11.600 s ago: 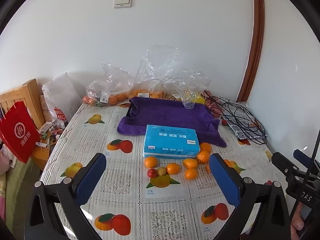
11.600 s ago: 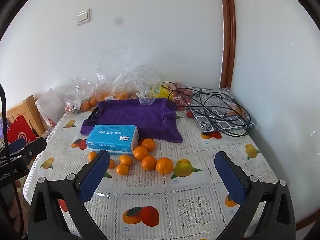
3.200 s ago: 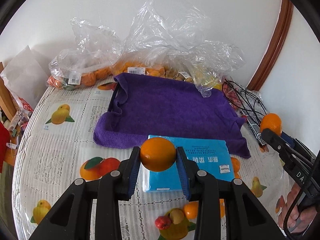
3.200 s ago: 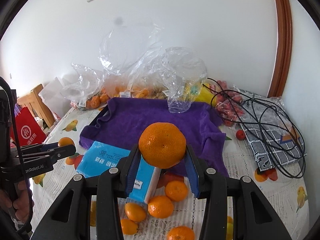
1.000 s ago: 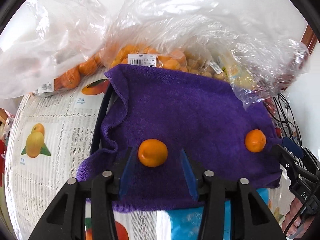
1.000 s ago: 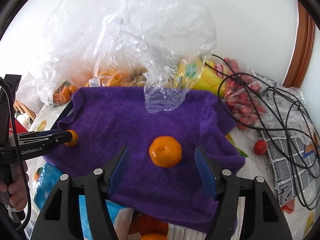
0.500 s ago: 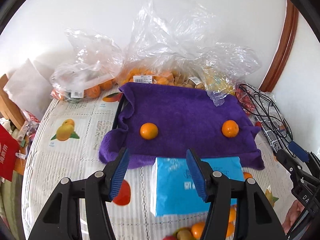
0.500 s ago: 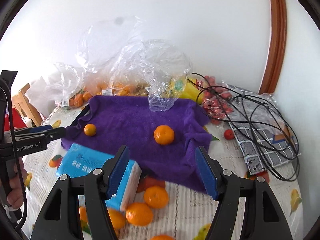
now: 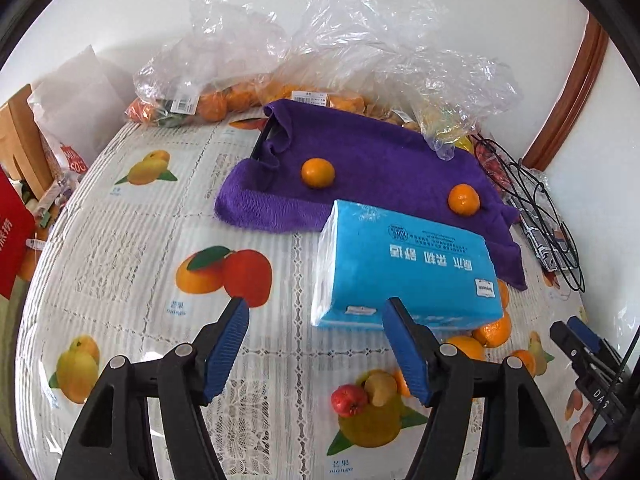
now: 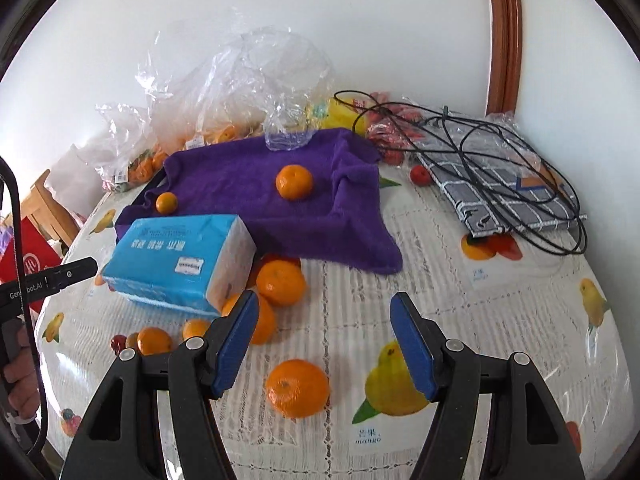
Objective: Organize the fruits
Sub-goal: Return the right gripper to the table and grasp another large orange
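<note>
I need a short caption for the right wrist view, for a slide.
Open right gripper above a loose orange; two oranges lie on the purple towel.

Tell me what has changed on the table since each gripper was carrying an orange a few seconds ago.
Both oranges were let go and now lie on the purple towel: the smaller one from the left gripper, the bigger one from the right gripper. Both grippers have pulled back toward the loose oranges, empty; the left jaws are opening. The tissue pack and plastic bags stayed put.
</note>
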The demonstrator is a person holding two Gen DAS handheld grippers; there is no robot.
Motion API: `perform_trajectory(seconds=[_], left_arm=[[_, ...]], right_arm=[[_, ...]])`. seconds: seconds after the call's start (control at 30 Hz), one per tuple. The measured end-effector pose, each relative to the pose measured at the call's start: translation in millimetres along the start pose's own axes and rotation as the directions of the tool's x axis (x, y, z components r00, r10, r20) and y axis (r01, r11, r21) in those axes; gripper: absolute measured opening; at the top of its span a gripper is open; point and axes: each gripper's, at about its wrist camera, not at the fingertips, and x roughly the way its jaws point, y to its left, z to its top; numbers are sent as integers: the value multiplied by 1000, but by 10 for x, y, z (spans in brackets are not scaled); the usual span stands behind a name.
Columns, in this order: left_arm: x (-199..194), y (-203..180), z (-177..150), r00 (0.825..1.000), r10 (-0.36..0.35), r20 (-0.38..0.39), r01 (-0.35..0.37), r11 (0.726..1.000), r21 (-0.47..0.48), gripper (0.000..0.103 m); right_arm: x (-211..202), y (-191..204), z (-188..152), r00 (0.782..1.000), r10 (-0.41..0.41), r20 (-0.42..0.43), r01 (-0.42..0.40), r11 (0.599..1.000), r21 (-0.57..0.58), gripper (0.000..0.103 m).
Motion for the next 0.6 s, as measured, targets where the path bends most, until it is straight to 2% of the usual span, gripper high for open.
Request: perform_trajectory(seconds=[0.3,0.4,0.43,0.47,0.6], left_arm=[[65,79,-256,1000,-7,-29,8,1000,6,69],[78,114,-333,999,-9,-34,10,1000,22,69],[84,122,-354,999,-14,-38,14,1000,25,69],[91,128,-373,999,-21,-43,22,999,23,69],[128,93,-437,996,-59,-68,61,997,36,69]], right_arm=[[246,161,-413,999,-21,-43,19,998,-56,66],[326,166,-467,998,-16,-52,13,998,-58,56],[356,173,-481,998,-16,-59,13,998,-59,47],[377,177,-488,998,-13,-66,9,998,-60,44],[373,209,-506,998,-26,-49,24,998,-58,43]])
